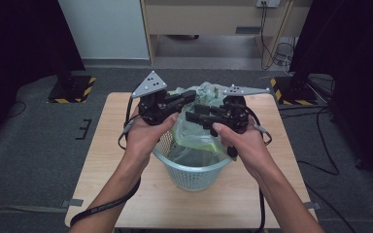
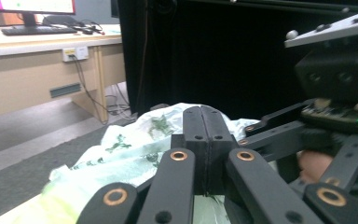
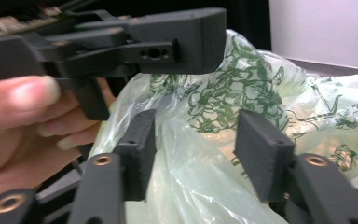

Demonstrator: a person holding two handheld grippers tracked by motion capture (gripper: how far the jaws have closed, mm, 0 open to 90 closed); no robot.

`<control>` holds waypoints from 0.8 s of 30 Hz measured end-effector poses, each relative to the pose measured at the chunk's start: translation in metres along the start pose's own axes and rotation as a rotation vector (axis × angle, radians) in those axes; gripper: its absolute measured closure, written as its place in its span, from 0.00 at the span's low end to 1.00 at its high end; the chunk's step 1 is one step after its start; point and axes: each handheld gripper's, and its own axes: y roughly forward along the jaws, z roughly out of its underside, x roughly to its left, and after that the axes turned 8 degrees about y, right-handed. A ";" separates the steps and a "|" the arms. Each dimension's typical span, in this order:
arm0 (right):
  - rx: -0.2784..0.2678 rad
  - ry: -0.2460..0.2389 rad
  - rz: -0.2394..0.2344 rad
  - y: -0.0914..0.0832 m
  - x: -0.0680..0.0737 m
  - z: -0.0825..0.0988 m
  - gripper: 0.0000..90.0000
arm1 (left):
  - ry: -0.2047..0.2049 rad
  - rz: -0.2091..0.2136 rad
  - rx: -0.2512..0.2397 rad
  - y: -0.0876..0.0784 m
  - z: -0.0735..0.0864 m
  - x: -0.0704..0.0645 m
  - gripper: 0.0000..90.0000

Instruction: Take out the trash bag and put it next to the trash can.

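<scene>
While bag [image 1: 199, 124] stands upright in basket [image 1: 194, 177] — mouth up, bunched.

Readable text: you get none in any of the three views.
Plastic bag [image 3: 223, 93]: green printed pattern, leafy or figure-like; you can make out no letters in it.
Same bag, left gripper view [image 2: 135, 140]: green marks, too blurred for you to read.
Wrist strap [image 1: 104, 208]: pale marks along the black band, perhaps lettering, too small for you to read.
Floor bases [image 1: 73, 90]: yellow-and-black hazard stripes at the edges; a warning marking, no words.
Monitor [image 2: 28, 5]: bright pink and white screen; nothing on it resolves for you.
Wall socket plate [image 2: 74, 53]: no marking you can read.
</scene>
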 end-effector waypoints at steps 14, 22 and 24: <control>0.003 0.009 0.082 0.000 -0.004 -0.004 1.00 | 0.030 0.009 -0.003 -0.008 0.001 -0.009 0.98; -0.003 0.016 0.064 -0.001 -0.007 -0.005 1.00 | 0.029 -0.008 0.004 -0.014 0.007 -0.007 0.72; -0.007 0.018 0.056 -0.002 -0.007 -0.006 1.00 | 0.039 -0.022 0.021 -0.015 0.011 -0.007 0.61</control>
